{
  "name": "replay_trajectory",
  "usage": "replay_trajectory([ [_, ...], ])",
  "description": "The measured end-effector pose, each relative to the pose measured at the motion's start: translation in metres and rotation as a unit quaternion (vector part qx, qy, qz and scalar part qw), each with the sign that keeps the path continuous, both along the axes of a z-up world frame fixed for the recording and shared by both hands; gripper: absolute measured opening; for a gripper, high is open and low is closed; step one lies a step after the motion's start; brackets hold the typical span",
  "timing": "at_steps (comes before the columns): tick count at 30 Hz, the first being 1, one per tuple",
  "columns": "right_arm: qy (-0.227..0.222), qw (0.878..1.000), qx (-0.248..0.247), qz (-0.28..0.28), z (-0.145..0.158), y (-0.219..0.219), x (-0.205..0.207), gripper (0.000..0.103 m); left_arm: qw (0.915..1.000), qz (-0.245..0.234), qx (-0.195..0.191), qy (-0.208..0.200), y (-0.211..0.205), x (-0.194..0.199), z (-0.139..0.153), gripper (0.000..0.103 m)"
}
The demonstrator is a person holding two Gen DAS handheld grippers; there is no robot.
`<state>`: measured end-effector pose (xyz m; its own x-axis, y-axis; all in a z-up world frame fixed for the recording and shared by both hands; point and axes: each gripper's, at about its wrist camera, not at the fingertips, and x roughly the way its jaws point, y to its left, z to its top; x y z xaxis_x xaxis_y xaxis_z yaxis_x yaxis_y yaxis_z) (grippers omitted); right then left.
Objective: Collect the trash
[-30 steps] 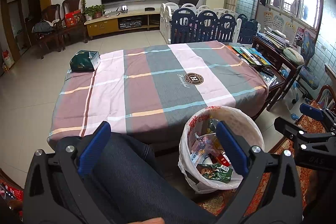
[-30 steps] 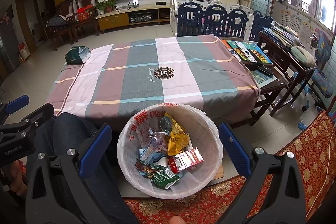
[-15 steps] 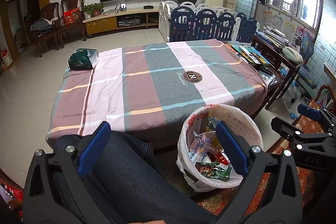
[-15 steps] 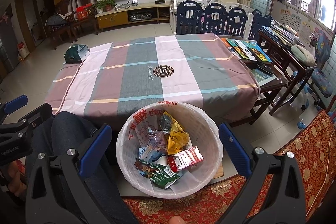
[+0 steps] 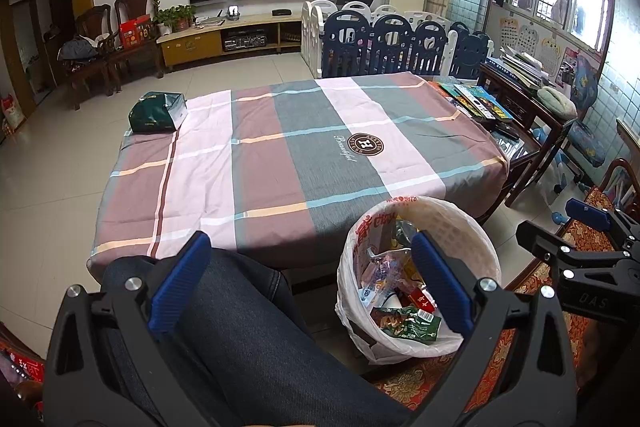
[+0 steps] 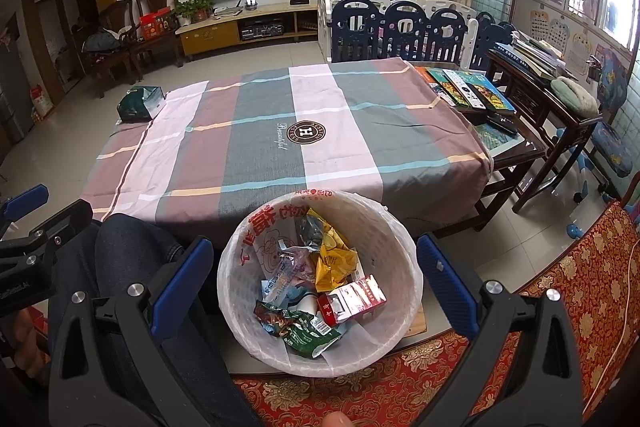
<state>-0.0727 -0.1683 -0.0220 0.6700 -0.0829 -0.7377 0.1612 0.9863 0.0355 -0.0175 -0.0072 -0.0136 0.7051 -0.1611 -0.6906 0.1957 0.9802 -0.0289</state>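
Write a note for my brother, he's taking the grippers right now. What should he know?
Left gripper: open, empty, over your lap.
Right gripper: open, empty, above the bin.
The bin stands on the floor beside the table. It already holds a yellow bag, a red box and a green wrapper.
Left: a green packet lies on the table's far left corner. It may be trash; check, then bin it.
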Motion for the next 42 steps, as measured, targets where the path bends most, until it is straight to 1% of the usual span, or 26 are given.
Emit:
replay_trajectory([
  [10,0.003,1.000,0.000,-0.003,-0.003,-0.001,0.000,0.099,1.0000,0.001,0.005,0.002,0.001,0.000,-0.003,0.100],
  [14,0.005,1.000,0.001,-0.006,-0.006,-0.001,0.001,0.099,0.9997,0.003,0.023,0.007,-0.001,0.000,-0.005,0.100],
  [18,0.006,1.000,0.002,-0.007,-0.007,-0.001,0.001,0.099,0.9988,0.011,0.048,0.001,-0.004,0.000,-0.004,0.100],
  [29,0.008,1.000,0.003,-0.008,-0.007,-0.001,0.001,0.099,0.9991,0.015,0.039,-0.002,0.001,0.001,-0.001,0.100],
  [42,0.013,1.000,0.006,-0.013,-0.010,-0.001,0.002,0.099,0.9988,0.021,0.043,0.009,0.001,0.004,-0.002,0.100],
])
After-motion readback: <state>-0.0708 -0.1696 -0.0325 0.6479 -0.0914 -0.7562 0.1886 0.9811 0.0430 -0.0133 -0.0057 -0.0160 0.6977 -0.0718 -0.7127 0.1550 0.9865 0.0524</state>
